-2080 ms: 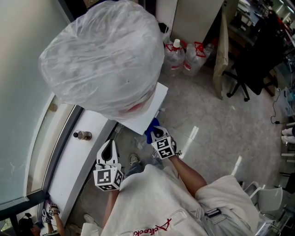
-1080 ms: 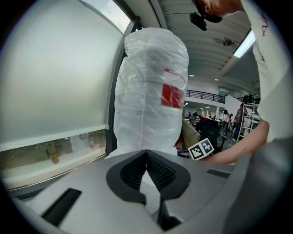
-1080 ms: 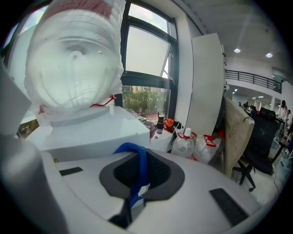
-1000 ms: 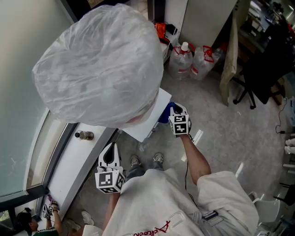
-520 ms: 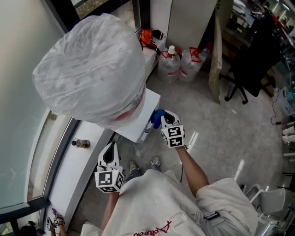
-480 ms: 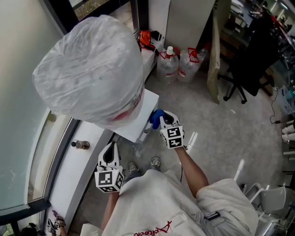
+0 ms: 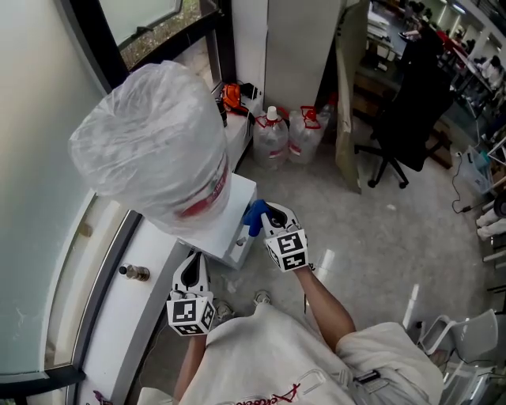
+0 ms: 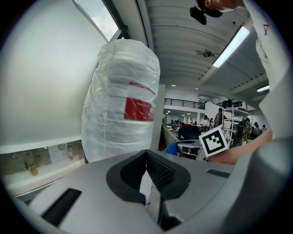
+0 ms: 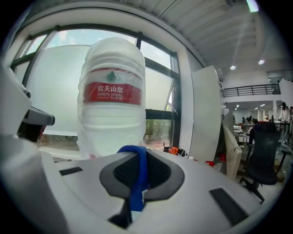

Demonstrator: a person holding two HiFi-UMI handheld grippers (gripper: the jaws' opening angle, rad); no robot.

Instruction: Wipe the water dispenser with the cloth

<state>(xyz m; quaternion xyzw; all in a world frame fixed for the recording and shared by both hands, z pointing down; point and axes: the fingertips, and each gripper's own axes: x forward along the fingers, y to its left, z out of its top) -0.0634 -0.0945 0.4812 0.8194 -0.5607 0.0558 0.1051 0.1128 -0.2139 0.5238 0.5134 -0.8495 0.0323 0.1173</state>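
Dispenser (image 7: pixel 231 224) nr window (image 7: pixel 146 17); grey office floor (image 7: pixel 395 229)

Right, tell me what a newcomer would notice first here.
The huge film-wrapped water bottle with a red label, standing on the white water dispenser, fills the head view's upper left. At the dispenser's front, the right tool pinches a bright blue cloth.

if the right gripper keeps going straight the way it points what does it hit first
Most likely the large plastic-wrapped water bottle with the red label, dead ahead of the right gripper; the blue cloth clamped in its jaws would touch first. Depth is unclear.
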